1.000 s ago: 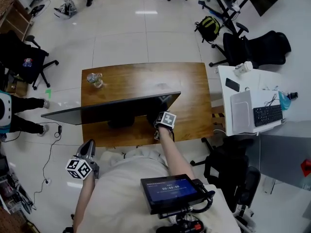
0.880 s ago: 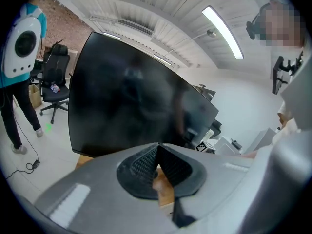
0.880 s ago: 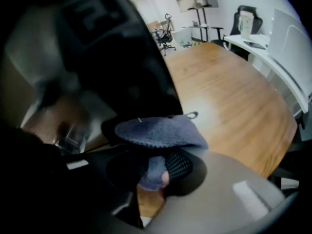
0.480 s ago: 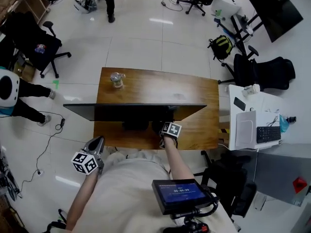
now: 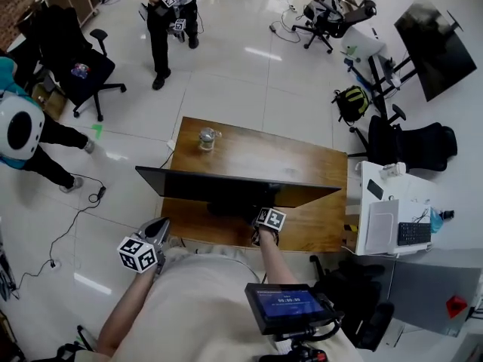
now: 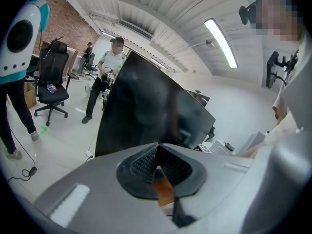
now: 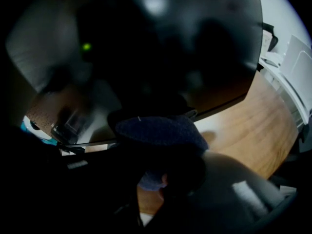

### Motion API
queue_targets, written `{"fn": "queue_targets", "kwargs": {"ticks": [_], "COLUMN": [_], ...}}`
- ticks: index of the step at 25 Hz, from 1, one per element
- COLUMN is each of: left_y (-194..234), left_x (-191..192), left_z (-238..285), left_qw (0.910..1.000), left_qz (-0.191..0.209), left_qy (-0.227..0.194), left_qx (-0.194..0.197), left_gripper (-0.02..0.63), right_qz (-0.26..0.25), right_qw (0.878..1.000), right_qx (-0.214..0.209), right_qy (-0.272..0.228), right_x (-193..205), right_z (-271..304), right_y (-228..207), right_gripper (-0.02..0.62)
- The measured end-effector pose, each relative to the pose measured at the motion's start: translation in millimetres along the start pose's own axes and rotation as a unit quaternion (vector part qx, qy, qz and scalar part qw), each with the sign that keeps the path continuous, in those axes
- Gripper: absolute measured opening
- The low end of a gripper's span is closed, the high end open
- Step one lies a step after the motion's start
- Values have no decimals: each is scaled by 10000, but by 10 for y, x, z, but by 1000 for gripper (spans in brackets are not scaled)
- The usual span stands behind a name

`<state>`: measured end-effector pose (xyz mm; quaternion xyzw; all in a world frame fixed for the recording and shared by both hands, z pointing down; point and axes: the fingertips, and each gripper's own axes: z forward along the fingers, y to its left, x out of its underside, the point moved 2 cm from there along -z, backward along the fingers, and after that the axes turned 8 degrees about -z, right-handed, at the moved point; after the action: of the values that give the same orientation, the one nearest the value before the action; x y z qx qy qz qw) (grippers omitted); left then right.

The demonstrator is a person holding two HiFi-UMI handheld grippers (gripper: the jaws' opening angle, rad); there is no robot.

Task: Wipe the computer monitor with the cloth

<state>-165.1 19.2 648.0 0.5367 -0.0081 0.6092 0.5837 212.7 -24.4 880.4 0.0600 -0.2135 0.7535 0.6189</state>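
Observation:
A wide black monitor stands on a wooden desk. In the head view my right gripper is at the screen's lower edge, right of centre. The right gripper view shows the right gripper shut on a dark blue cloth, which is bunched against the dark screen. My left gripper hangs off the desk's near left corner, away from the monitor. In the left gripper view the left gripper is shut with nothing in it, and the monitor shows edge-on ahead.
A clear jar stands at the desk's far left. A white side table with a keyboard is to the right. Office chairs and standing people are on the tiled floor behind, with a cable on the left.
The head view has swung, so the desk now sits lower and to the right. The right gripper with the cloth has slid leftward along the screen's lower part. The left gripper stays off the desk.

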Motion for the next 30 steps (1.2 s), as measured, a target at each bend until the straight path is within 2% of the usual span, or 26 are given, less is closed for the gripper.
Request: {"fn": "queue_targets", "kwargs": {"ticks": [6, 11, 16, 24, 30], "left_y": [152, 244, 335, 436, 456], "left_x": [-62, -86, -119, -116, -113], "left_z": [-78, -132, -185, -269, -316], "left_qw": [9999, 9998, 9997, 9991, 9966], "left_qz": [-28, -60, -88, -48, 123], "left_qy": [2, 22, 67, 259, 513], "left_qx": [105, 167, 220, 344, 636], "left_gripper": [0, 0, 0, 0, 0], "right_qz": [-100, -162, -309, -429, -483], "right_qw": [9999, 9988, 9979, 9966, 9959], "right_qx": [-27, -431, -540, -674, -734], "right_qy": [-86, -170, -193, -213, -213], "right_x": [-30, 22, 60, 128, 164], "right_z": [26, 77, 135, 203, 259], "right_y": [158, 408, 639, 985, 1255], "right_gripper": [81, 81, 81, 81, 81]}}
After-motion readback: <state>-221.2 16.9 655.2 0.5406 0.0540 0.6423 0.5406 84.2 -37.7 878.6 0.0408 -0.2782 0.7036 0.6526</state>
